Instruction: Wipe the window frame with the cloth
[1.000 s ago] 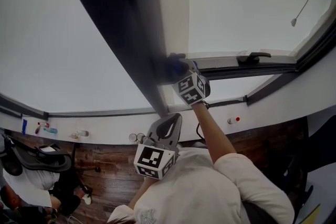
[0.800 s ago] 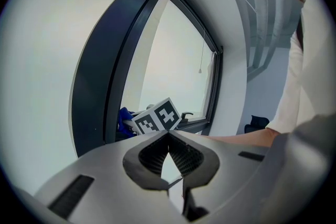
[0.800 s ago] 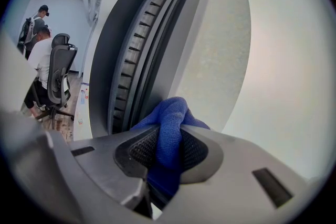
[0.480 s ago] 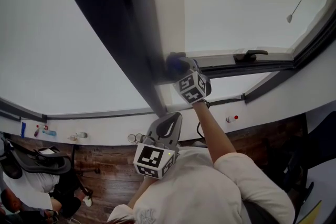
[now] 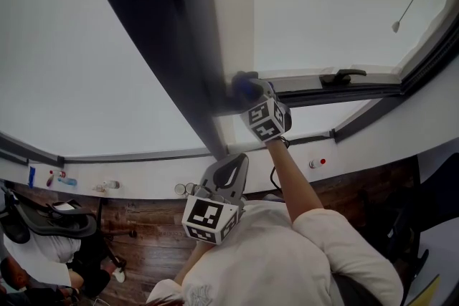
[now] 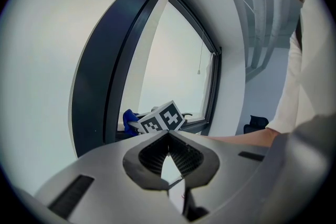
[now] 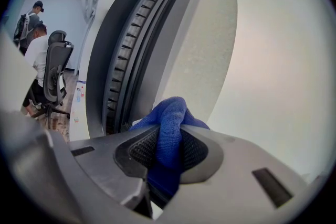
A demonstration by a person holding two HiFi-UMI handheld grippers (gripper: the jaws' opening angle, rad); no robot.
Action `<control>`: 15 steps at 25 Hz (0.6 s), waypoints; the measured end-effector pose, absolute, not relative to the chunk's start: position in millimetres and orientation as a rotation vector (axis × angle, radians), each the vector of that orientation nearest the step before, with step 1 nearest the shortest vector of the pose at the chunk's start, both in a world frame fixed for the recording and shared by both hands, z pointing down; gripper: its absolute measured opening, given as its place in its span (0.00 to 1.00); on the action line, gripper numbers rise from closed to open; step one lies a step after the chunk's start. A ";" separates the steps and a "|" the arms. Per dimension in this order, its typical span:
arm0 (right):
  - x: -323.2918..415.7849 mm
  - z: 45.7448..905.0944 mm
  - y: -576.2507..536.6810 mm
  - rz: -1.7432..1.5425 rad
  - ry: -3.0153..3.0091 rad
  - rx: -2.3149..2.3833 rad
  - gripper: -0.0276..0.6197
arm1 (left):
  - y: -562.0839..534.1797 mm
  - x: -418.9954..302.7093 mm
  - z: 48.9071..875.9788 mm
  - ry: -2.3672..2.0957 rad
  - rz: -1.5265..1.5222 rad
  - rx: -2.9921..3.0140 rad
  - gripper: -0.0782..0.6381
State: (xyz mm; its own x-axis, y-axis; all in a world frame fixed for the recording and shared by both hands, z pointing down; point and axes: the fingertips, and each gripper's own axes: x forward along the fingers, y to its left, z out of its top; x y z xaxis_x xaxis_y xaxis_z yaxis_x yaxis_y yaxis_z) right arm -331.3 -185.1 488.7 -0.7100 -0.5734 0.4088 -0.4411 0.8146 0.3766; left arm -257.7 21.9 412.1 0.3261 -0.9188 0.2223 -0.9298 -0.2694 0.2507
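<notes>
Barely anything has changed over the last second. The right gripper (image 5: 252,97) has slid a touch along the lower rail toward the window handle (image 5: 343,75), and the left gripper (image 5: 228,172) is parked where it was, down by the person's chest. The right one's jaws are clamped tight on a bunched blue cloth (image 7: 171,113). The wad pokes out past the tips, right at the corner of the window frame (image 5: 183,46) where the dark upright meets the rail. The left one's jaws are closed together with nothing in them, so it's just along for the ride.

What could go wrong: only a small knob of cloth sticks out, so if the gripper tilts, the hard jaw tips probably scrape the frame instead of the fabric wiping it. The ribbed seal (image 7: 131,44) beside the cloth also looks like it could snag the weave and tug it loose — and with the arm stretched up, pressure likely goes patchy and skips the corner.
</notes>
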 end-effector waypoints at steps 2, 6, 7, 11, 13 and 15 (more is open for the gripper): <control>-330.0 488.8 -186.2 -0.344 -2.479 0.753 0.18 | 20.7 -256.2 411.9 -1.645 0.046 2.269 0.12; -326.5 489.4 -187.6 -0.346 -2.477 0.760 0.18 | 19.3 -253.3 412.7 -1.638 0.048 2.276 0.12; -325.2 489.3 -188.0 -0.346 -2.476 0.761 0.18 | 19.0 -253.0 412.6 -1.638 0.049 2.276 0.12; -319.5 489.0 -191.2 -0.343 -2.475 0.773 0.18 | 17.2 -251.0 412.8 -1.635 0.052 2.277 0.12; -317.1 488.3 -192.4 -0.345 -2.478 0.779 0.18 | 16.4 -249.0 413.0 -1.630 0.055 2.281 0.12; -314.1 488.5 -193.1 -0.345 -2.476 0.786 0.18 | 16.1 -247.3 412.9 -1.626 0.056 2.283 0.12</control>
